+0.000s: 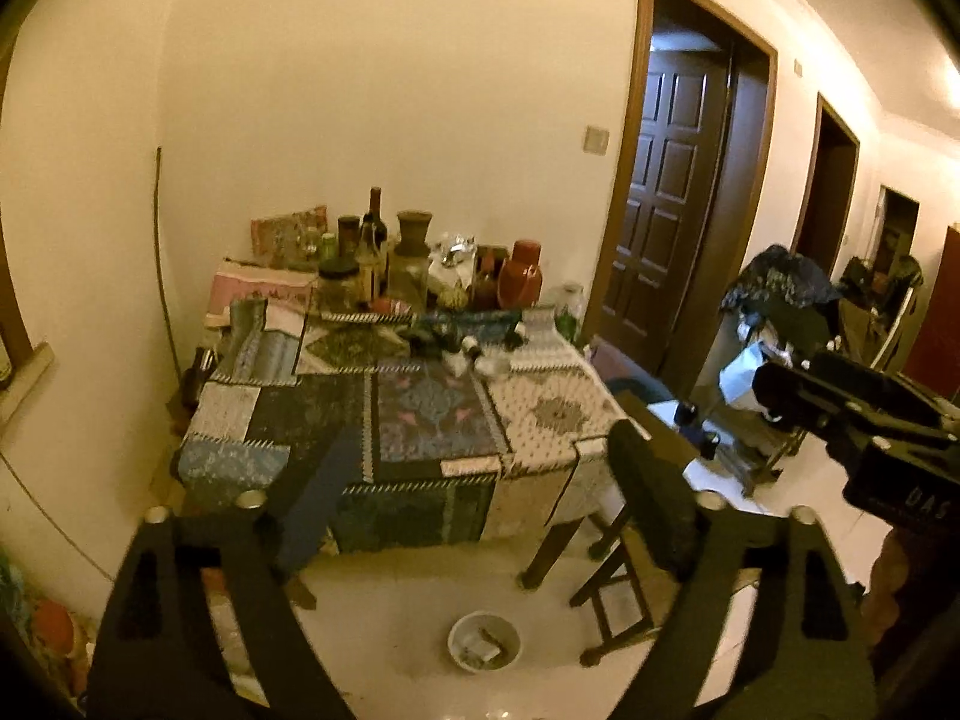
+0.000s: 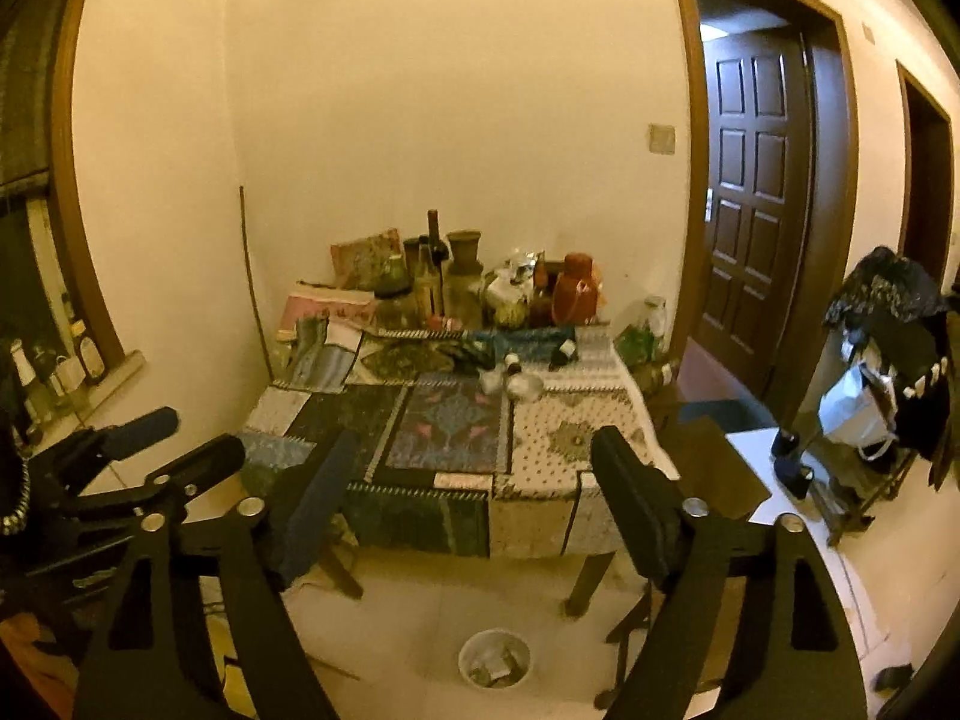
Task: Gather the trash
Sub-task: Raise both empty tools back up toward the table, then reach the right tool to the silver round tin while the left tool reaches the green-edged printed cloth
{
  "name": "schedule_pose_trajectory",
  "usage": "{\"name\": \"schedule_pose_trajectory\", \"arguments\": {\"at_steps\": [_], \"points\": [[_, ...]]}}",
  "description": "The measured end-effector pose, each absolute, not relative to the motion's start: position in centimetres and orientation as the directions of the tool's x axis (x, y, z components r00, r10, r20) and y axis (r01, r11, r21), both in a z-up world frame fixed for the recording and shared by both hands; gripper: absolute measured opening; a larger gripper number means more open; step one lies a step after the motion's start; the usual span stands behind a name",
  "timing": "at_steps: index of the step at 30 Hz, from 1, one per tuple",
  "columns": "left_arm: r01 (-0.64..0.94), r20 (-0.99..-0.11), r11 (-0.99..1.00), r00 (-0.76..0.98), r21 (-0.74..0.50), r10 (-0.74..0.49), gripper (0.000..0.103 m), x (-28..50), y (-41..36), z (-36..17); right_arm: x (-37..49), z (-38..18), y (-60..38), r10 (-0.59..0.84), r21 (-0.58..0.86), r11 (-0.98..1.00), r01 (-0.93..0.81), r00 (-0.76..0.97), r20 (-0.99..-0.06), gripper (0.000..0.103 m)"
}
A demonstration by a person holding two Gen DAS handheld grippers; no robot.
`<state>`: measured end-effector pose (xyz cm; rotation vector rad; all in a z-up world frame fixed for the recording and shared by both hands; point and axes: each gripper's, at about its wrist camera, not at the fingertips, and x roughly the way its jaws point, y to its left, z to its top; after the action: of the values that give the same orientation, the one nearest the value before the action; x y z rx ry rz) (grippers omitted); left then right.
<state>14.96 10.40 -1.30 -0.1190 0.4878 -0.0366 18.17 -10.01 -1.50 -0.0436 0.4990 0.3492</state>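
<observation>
A small white bin [image 1: 483, 641] [image 2: 494, 666] stands on the tiled floor in front of the table, with scraps inside it. The table [image 1: 558, 414] [image 2: 564, 438] wears a patchwork cloth. Crumpled white pieces [image 1: 489, 363] [image 2: 519, 384] and small dark bottles [image 1: 471, 347] [image 2: 564, 351] lie near its middle. My left gripper [image 1: 483, 444] hangs open above the table's near edge with nothing between its fingers. My right gripper [image 2: 477, 447] is likewise open and empty, held beside the left one. Each shows in the other's view: the right gripper [image 1: 840, 396] and the left gripper [image 2: 150, 438].
Bottles, jars and a red jug [image 1: 519, 276] crowd the table's far end by the wall. A dark wooden stool [image 1: 618, 594] stands at the table's right corner. A brown door [image 1: 672, 204] and a cluttered rack [image 1: 774, 312] lie to the right. More bottles line a window sill [image 2: 114, 372].
</observation>
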Motion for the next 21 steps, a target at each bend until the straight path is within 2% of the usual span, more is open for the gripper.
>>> {"name": "schedule_pose_trajectory", "arguments": {"at_steps": [3,10,21], "points": [[0.013,-0.448,0.994,0.892,-0.111,-0.062,0.092,15.7,9.9,-0.9,18.9,-1.3,-10.5,0.312,0.047,0.944,-0.327,0.833,-0.457,0.089],[0.005,-0.448,0.997,0.893,-0.077,-0.039,0.093,20.0,8.5,-1.3,22.3,-1.8,-11.2,0.327,0.063,0.939,-0.337,0.825,-0.460,0.089],[-0.082,-0.480,0.993,0.877,-0.086,0.031,0.093,33.2,5.6,-1.4,33.5,-1.6,-15.1,0.368,0.064,0.919,-0.388,0.791,-0.489,0.089]]}}
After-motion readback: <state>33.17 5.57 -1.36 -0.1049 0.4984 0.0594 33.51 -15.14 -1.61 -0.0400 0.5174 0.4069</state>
